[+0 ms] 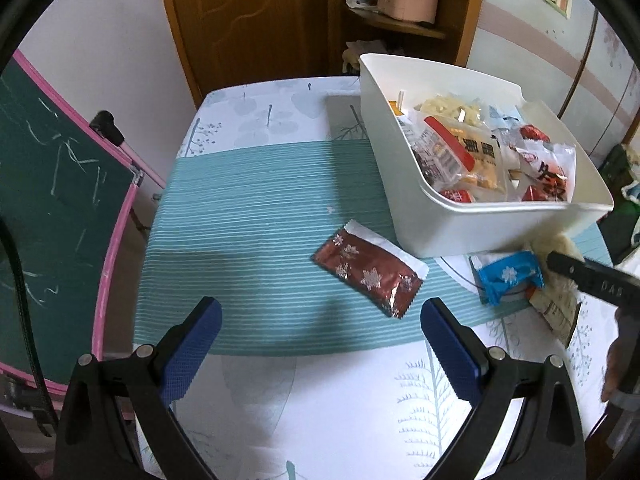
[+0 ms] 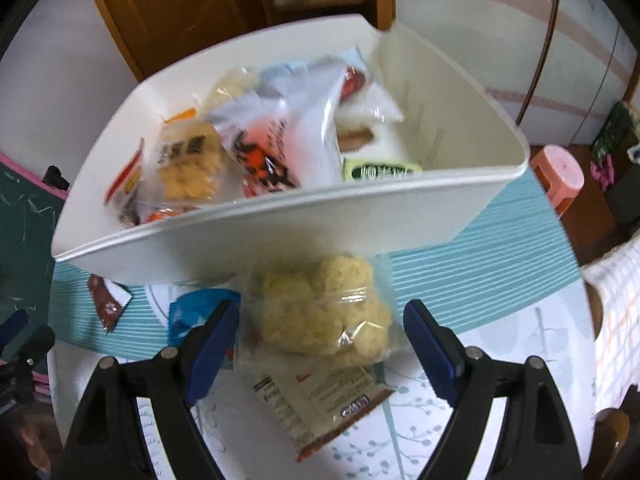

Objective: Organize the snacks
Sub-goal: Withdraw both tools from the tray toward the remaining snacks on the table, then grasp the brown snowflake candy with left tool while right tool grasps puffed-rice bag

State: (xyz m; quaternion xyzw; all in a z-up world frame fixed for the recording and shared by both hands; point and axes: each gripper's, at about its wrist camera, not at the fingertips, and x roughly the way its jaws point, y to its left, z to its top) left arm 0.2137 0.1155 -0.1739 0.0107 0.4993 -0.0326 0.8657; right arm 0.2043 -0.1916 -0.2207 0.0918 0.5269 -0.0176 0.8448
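Three snack packets lie loose on the worktop point(image 1: 248, 216): one dark red packet point(image 1: 366, 272), one blue packet point(image 1: 506, 276) and one clear bag of pale puffed pieces point(image 2: 324, 312). One white bin point(image 1: 432, 228) stands there, heaped with more packets than can be counted. Two grippers are in view, each with two blue fingers point(image 1: 192, 344).

I see a table point(image 1: 248, 200) w/ a cloth in teal stripes and white leaf print. Directly on it: a white bin point(image 1: 436, 224) full of snack packs at the far right, a dark red packet point(image 1: 366, 270) w/ snowflakes lying flat just left of the bin's near corner, apart from it. Near the bin's front wall there's a blue packet point(image 1: 506, 276) and, beside it, a clear bag of pale yellow snacks point(image 2: 326, 312), approx touching.
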